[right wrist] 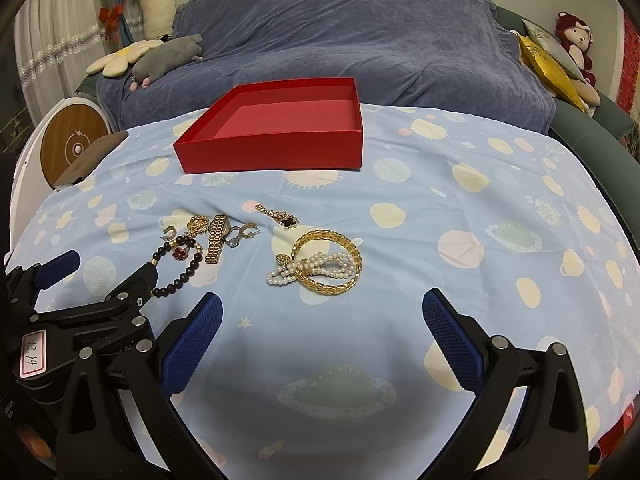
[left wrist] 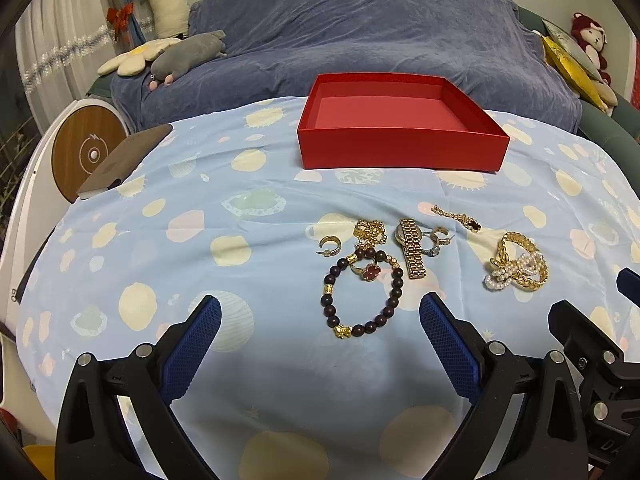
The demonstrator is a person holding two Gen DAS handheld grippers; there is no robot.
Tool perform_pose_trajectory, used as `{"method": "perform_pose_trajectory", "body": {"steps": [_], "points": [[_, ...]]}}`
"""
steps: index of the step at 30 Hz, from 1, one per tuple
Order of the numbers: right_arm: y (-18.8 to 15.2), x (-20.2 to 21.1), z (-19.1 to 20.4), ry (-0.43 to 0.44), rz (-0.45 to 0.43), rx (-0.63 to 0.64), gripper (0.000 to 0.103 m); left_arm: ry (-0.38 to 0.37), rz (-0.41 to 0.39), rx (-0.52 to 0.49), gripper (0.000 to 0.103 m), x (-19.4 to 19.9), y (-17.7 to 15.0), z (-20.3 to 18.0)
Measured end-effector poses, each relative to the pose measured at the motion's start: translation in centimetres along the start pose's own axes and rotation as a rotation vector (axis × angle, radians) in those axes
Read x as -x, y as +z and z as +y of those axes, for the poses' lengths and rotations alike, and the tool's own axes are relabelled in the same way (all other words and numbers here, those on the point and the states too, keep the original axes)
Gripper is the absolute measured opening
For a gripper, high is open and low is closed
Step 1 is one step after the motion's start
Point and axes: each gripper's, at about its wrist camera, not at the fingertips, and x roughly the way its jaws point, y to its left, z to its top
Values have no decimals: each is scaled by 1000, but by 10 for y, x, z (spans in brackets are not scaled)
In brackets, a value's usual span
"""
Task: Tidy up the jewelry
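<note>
An empty red box [left wrist: 400,152] [right wrist: 272,152] stands at the far side of the blue patterned cloth. Jewelry lies in front of it: a dark bead bracelet [left wrist: 332,300] [right wrist: 188,272], a red clover ring [left wrist: 370,271], a gold watch [left wrist: 412,248] [right wrist: 216,236], a gold chain bangle [left wrist: 538,268] [right wrist: 352,248] with a pearl strand [left wrist: 500,274] [right wrist: 316,264], a clover chain [left wrist: 460,218] [right wrist: 280,216] and hoop earrings [left wrist: 330,244]. My left gripper [left wrist: 320,314] is open, just before the bead bracelet. My right gripper [right wrist: 322,312] is open, just before the bangle. Both are empty.
A brown phone-like slab [left wrist: 124,164] lies at the cloth's left edge beside a round wooden-faced device [left wrist: 88,152]. A sofa under a blue throw [left wrist: 360,32] with plush toys stands behind the table. The right gripper's body [left wrist: 592,360] shows at the left view's right edge.
</note>
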Motion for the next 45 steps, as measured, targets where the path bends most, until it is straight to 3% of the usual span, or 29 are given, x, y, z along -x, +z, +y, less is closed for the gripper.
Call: {"method": "perform_pose_trajectory", "body": {"steps": [45], "points": [[-2,0,4,-5,-4,14,98,-3,-14,14,97,-2,-2,5]]}}
